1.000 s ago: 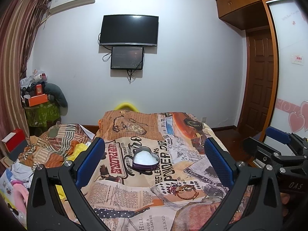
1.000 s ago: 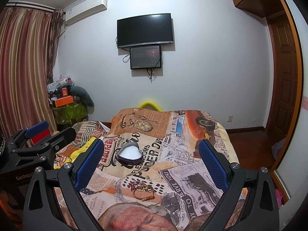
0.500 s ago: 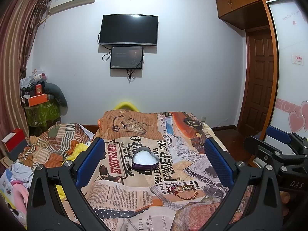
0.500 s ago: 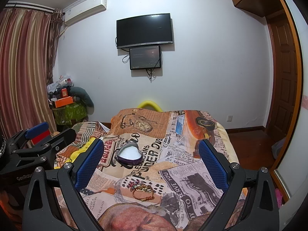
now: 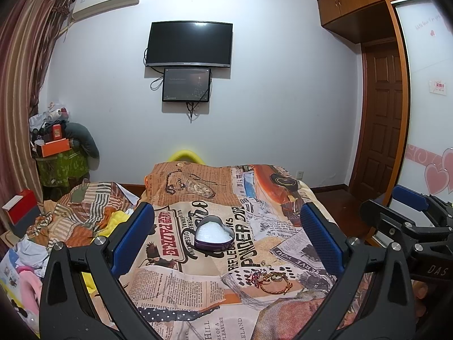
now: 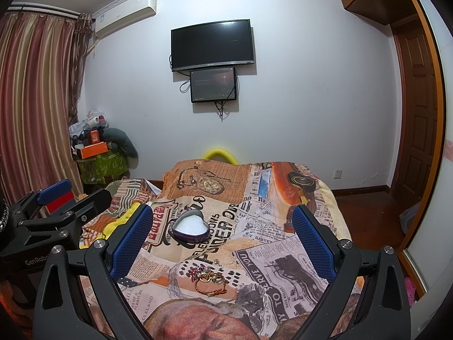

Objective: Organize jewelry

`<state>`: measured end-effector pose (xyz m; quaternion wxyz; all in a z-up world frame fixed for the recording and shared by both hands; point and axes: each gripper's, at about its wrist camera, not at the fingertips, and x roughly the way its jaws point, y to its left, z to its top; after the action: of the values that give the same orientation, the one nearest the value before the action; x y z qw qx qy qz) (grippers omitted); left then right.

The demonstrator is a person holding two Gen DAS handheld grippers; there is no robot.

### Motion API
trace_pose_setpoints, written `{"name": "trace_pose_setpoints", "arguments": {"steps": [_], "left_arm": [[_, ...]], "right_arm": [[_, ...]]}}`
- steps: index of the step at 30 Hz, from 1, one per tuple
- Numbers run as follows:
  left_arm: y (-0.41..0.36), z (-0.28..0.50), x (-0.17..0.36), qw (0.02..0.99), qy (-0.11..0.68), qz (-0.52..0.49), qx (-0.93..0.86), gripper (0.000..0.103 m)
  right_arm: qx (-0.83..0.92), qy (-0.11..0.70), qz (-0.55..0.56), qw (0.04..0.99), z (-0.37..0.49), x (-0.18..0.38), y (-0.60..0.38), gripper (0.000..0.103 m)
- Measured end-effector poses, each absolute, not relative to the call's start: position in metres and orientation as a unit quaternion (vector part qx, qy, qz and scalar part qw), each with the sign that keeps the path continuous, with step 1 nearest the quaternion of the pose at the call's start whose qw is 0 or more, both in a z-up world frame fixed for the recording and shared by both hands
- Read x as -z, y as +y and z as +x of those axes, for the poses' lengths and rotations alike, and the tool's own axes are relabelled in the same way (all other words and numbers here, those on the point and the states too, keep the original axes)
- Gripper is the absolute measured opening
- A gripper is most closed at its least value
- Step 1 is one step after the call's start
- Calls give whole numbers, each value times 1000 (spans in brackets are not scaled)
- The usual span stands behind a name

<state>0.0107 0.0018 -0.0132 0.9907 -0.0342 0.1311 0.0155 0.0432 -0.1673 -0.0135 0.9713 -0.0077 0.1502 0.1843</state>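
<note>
Jewelry (image 5: 269, 279) lies in 1 small heap on the bedspread (image 5: 175, 289) toward the near edge: 1 braided gold bracelet (image 6: 210, 286), a few gold rings (image 6: 213, 277) touching it, and some red-purple beads (image 6: 195, 270); the exact ring count is too small to tell. 1 heart-shaped purple box (image 5: 214, 233) sits open nearer the middle, well apart from the heap, holding only white padding. 2 grippers hover above the near edge, left gripper (image 5: 226, 235) and right gripper (image 6: 222, 236), both spread wide and grasping nothing. Bedspread print reads "POWDER" and "PLEASURE"; gripper bodies read "DAS" and "GenRobo".
</note>
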Motion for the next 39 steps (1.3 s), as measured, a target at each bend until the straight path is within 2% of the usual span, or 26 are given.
{"name": "trace_pose_setpoints", "arguments": {"steps": [17, 32, 35, 39], "left_arm": [[5, 35, 26, 985, 165, -40, -5, 103], [19, 106, 94, 957, 289, -32, -6, 102], [21, 118, 113, 945, 324, -34, 1, 97], [22, 132, 136, 928, 370, -42, 14, 87]], "right_arm": [[-182, 175, 0, 968, 59, 25, -169, 98], [-146, 301, 10, 942, 126, 89, -188, 98], [-155, 333, 20, 930, 134, 103, -191, 96], [-168, 359, 19, 918, 143, 113, -188, 86]]}}
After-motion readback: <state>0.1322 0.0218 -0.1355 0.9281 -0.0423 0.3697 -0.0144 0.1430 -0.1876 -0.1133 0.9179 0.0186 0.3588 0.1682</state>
